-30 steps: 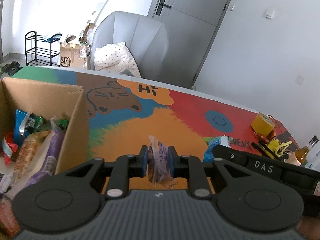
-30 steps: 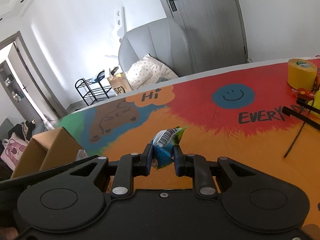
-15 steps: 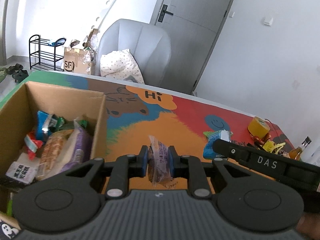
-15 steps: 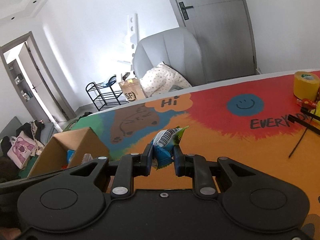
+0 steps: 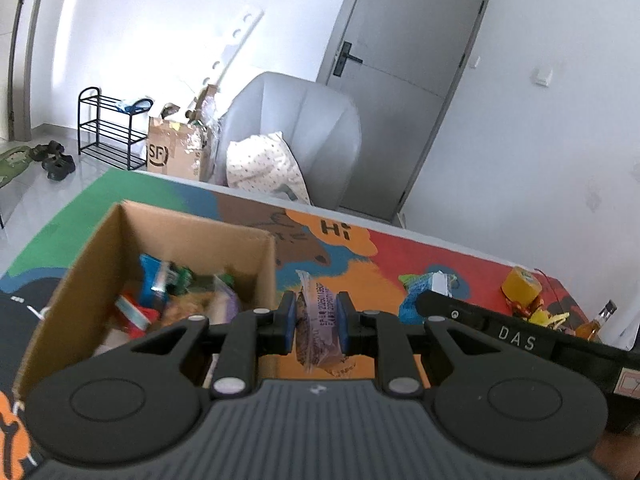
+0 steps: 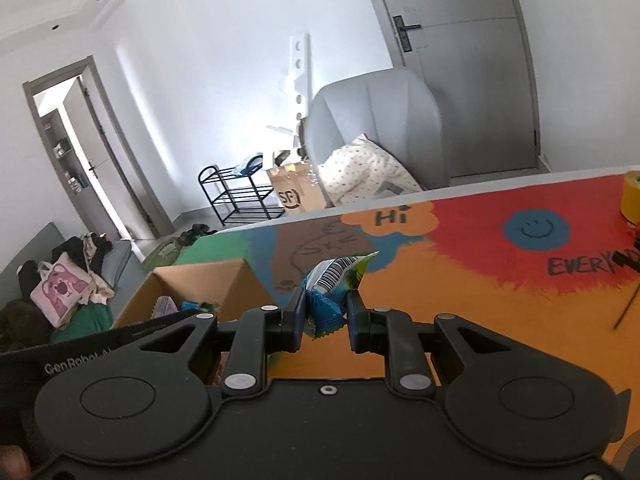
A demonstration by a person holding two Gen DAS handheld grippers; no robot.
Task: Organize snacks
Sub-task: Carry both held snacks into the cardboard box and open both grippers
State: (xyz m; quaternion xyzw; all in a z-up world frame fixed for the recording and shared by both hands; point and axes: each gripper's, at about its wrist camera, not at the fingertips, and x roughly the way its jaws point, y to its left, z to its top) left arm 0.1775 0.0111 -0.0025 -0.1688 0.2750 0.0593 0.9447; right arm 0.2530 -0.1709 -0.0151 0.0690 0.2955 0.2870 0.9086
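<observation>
Left wrist view: left gripper point(image 5: 317, 322) is clamped on a purple snack packet point(image 5: 318, 330), blue pads point(image 5: 289, 322) pressing both flat sides, packet standing on edge between them. Cardboard box point(image 5: 264, 272) sits low-left, open top, already holding several wrappers, contents blurred. The packet hangs just right of the box's near right wall, above the painted table point(image 5: 420, 256), not yet over the opening. Right tool's black body crosses at the right, with its blue-green pack poking up behind it. Yellow tape roll point(image 5: 522, 289) and a bottle point(image 5: 598, 320) sit at the far right, well clear of the work.

Right wrist view: right gripper point(image 6: 323, 312) is pinched on a blue-green snack pack point(image 6: 332, 288), barcode end sticking up and out past the fingertips. The box is down-left; the left tool's body lies between this gripper and it.

My read: both are carrying towards the box. Do it well by going left-hand first — shift left until the packet clears the wall, lower inside the rim, then release. Hold the right one back until the left tool pulls out, or the bodies clash. The grip on the blue-green pack is near its tail; keep it level so it doesn't slip.
</observation>
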